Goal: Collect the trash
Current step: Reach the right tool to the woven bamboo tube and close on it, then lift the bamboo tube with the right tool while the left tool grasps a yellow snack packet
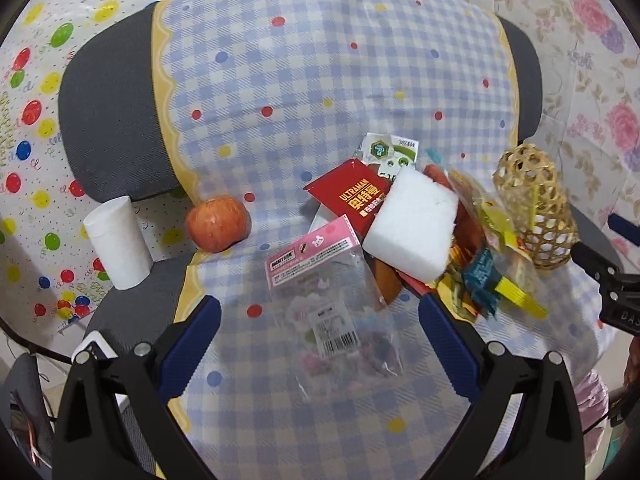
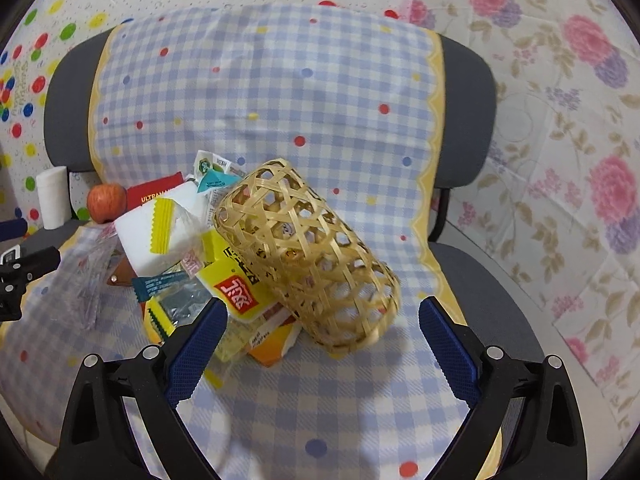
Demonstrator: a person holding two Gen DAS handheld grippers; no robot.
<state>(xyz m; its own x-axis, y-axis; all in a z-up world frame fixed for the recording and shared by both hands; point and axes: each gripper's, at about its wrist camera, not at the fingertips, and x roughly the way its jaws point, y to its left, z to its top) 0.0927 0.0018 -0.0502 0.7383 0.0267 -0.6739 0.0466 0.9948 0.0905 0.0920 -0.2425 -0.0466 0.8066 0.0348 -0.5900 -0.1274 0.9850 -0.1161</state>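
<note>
I hold the left gripper spread above a clear packet on the checked cloth. The right gripper, also spread and empty, faces the tipped woven basket, which leans on the wrapper pile beside a white foam block.

Count on chair: 1 woven basket, 1 apple, 1 white paper roll, 1 white foam block, 1 red packet, 1 pink-topped clear bag; remaining wrappers overlap, number unclear
</note>
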